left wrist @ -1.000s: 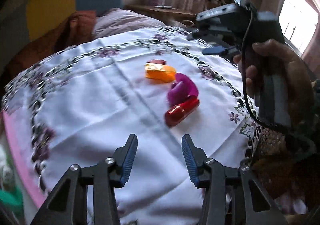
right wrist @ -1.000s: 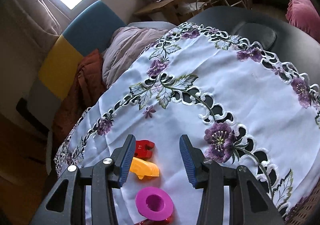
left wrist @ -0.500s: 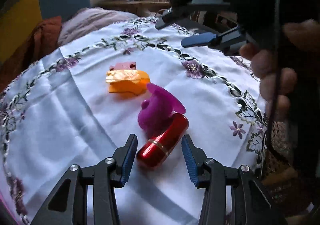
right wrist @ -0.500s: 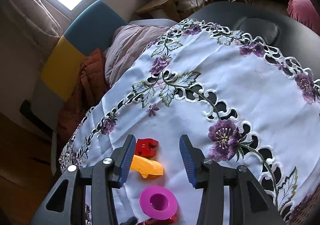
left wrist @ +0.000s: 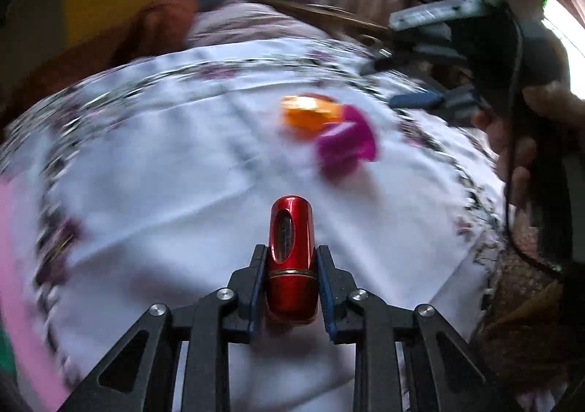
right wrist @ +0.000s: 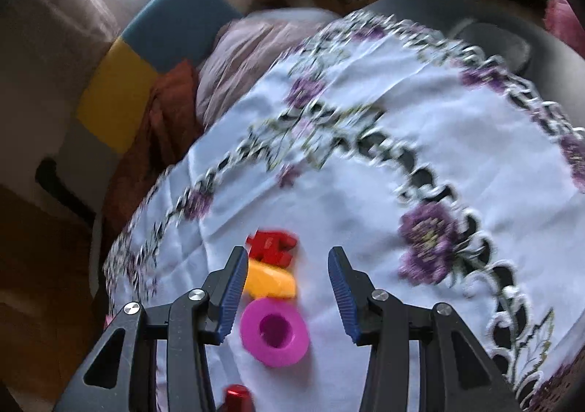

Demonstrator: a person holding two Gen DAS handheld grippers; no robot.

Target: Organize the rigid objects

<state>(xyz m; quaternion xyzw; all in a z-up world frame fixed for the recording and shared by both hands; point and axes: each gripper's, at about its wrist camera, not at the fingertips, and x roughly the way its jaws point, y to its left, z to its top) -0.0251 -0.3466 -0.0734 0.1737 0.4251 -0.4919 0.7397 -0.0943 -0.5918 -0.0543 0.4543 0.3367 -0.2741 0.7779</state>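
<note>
A glossy red tube [left wrist: 290,221] lies lengthwise between the blue pads of my left gripper [left wrist: 291,249]. The jaws are closing and the pads press on its sides. The tube's tip [right wrist: 237,395] also shows at the bottom of the right wrist view. Beyond it on the white embroidered tablecloth [left wrist: 164,163] lie a magenta spool [left wrist: 347,145] and an orange piece [left wrist: 310,113]. My right gripper [right wrist: 288,254] hovers open above the magenta spool [right wrist: 274,331], the orange piece [right wrist: 270,282] and a small red block [right wrist: 272,243]. It holds nothing. The right gripper [left wrist: 398,79] and a hand [left wrist: 519,119] on its handle show at the right of the left wrist view.
The cloth's flowered cut-out border [right wrist: 431,236] runs round the table edge. Behind the table stand a blue and yellow seat back [right wrist: 153,42], an orange cloth [right wrist: 164,112] and a pale pink cushion [right wrist: 241,57]. A dark seat [right wrist: 493,42] lies past the far right edge.
My left gripper has moved in over the red tube and shut on it. The tube now points straight away between the pads. The right gripper has shifted only slightly.
</note>
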